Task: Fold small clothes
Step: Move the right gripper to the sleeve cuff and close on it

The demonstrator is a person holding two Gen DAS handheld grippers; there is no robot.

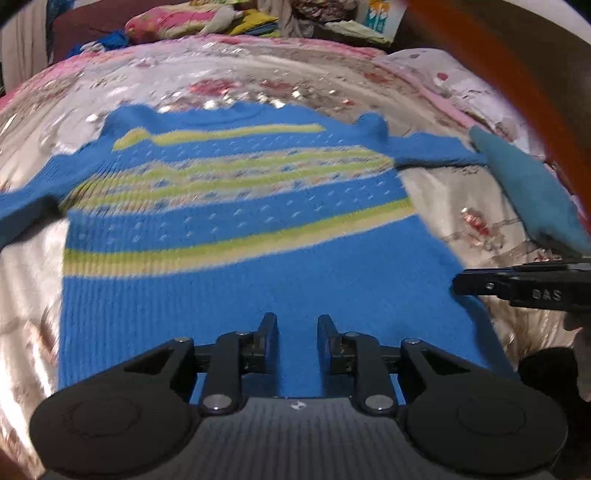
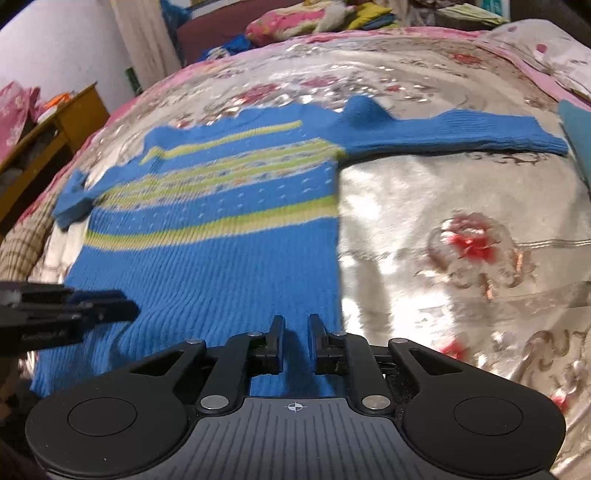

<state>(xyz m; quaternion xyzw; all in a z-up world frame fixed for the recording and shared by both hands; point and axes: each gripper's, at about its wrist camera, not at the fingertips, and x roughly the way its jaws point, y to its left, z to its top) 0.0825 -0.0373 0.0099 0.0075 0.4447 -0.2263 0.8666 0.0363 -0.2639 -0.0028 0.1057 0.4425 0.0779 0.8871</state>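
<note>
A small blue knit sweater with yellow-green stripes lies flat on the bed, hem toward me, sleeves spread to both sides. It also shows in the right wrist view. My left gripper hovers over the hem's middle with its jaws a little apart and nothing between them. My right gripper is over the hem's right part, jaws slightly apart and empty. Each gripper shows in the other view, the right gripper at the sweater's right edge, the left gripper over the lower left hem.
The bed has a shiny floral cover. A teal cloth lies by the right sleeve end. Pillows and piled clothes sit at the head of the bed. A wooden table stands at the left.
</note>
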